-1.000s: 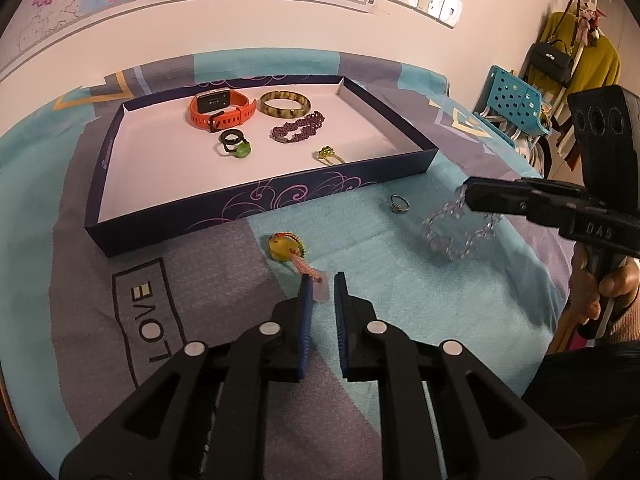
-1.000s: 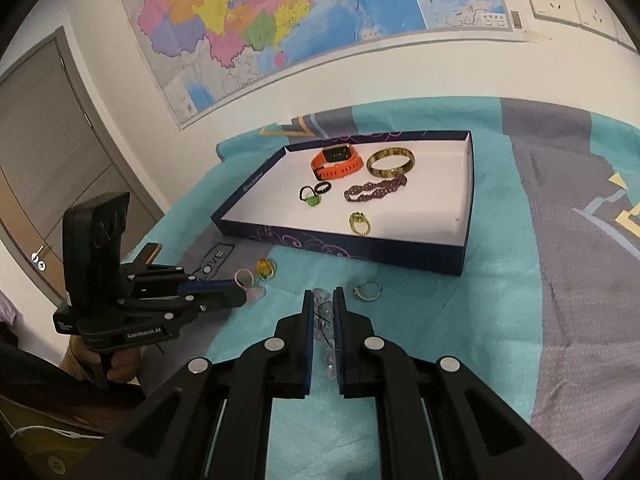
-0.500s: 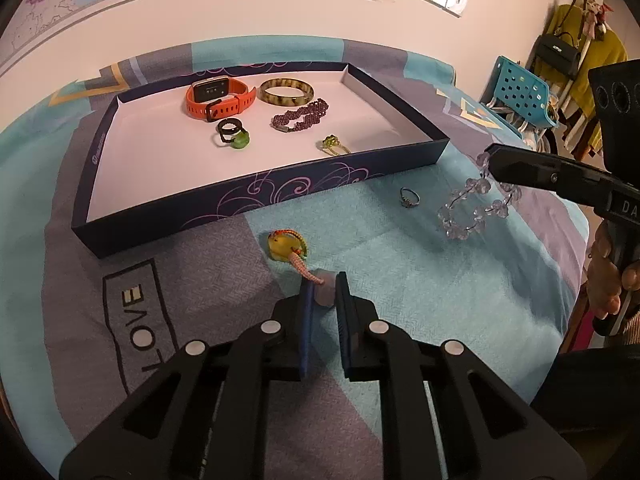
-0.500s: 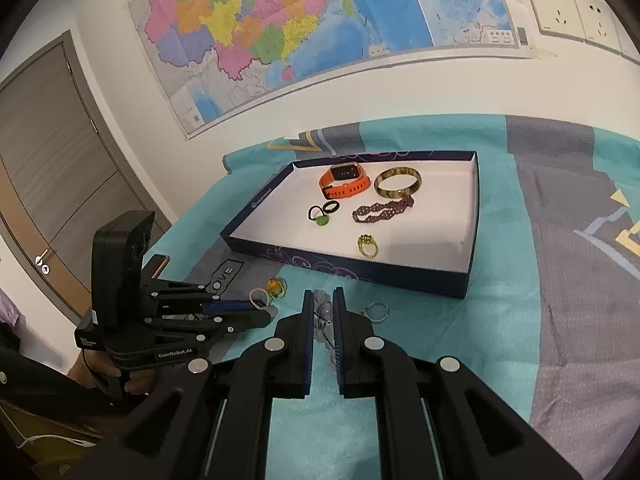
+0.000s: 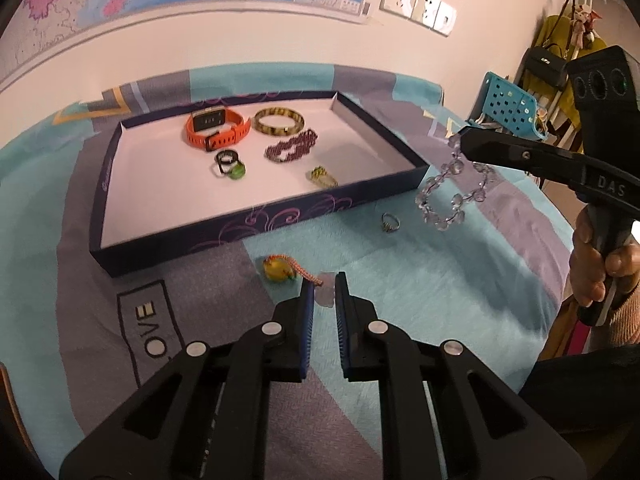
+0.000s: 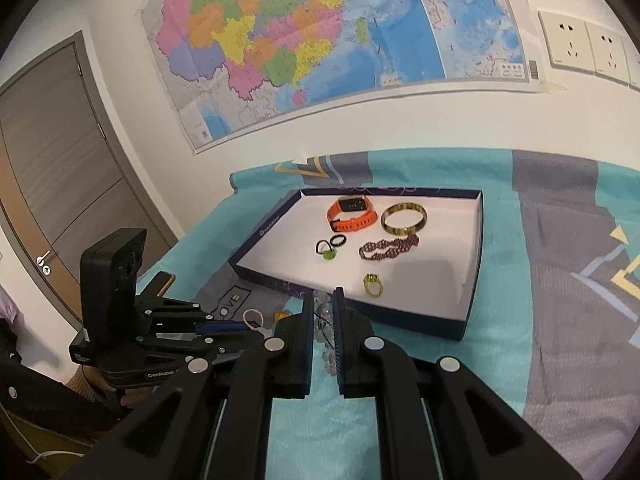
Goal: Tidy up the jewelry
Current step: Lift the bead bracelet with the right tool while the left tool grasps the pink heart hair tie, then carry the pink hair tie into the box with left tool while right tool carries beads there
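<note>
My left gripper (image 5: 324, 285) is low over the cloth, shut on a pale pink loop (image 5: 326, 294). The loop is tied by a braided cord to a yellow bead (image 5: 277, 271) that lies just ahead. In the right wrist view the loop (image 6: 253, 317) sticks up at that gripper's tip (image 6: 256, 327). My right gripper (image 6: 322, 301) is shut on a clear bead bracelet (image 6: 326, 320). The bracelet (image 5: 452, 196) hangs free from its tip (image 5: 460, 145), right of the dark blue tray (image 5: 280, 216). A silver ring (image 5: 390, 223) lies on the cloth.
The white-floored tray (image 6: 400, 316) holds an orange watch (image 5: 218, 128), a mottled bangle (image 5: 279, 121), a purple bead bracelet (image 5: 292, 150), black and green rings (image 5: 230, 164) and a gold ring (image 5: 322, 176). A person's hand (image 5: 600, 256) grips the right handle. A blue basket (image 5: 508, 110) stands beyond the table.
The right gripper has risen and lifted the clear bracelet off the cloth, so it now dangles near the tray's right corner. The left gripper has stayed at the pink loop.
</note>
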The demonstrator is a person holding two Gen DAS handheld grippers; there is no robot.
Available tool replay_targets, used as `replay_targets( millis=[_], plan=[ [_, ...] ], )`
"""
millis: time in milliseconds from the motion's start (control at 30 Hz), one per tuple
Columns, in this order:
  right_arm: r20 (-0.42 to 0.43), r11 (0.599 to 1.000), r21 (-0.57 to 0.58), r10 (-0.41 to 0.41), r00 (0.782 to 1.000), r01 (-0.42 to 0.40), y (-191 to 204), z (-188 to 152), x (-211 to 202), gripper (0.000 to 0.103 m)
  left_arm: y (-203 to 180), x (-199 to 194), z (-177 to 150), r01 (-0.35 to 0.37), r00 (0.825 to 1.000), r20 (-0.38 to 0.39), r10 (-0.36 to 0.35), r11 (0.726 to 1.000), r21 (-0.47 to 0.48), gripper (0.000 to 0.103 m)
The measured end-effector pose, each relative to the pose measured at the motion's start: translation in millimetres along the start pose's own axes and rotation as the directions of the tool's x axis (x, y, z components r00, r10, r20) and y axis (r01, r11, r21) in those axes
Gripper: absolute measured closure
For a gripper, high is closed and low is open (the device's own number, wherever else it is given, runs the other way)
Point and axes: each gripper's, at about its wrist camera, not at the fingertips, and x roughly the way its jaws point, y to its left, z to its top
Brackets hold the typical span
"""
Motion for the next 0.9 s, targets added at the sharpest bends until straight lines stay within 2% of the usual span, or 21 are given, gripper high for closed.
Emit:
replay_targets(
  millis=[433,900],
  plan=[
    [0.038,1.000,-0.017,-0.001,0.999,0.001,-2.0,22.5,1.8,0.095,4.4,-19.6,24.4,-0.026,0.996,0.081,0.024,1.000,0.012,0.092],
    [0.050,1.000,-0.010,0.001,0.999,-0.001,-9.6,42.8,15.5,0.095,14.4,-19.1,40.9,-0.046,0.993,0.106,0.046,0.999,0.001,0.092]
  ],
)
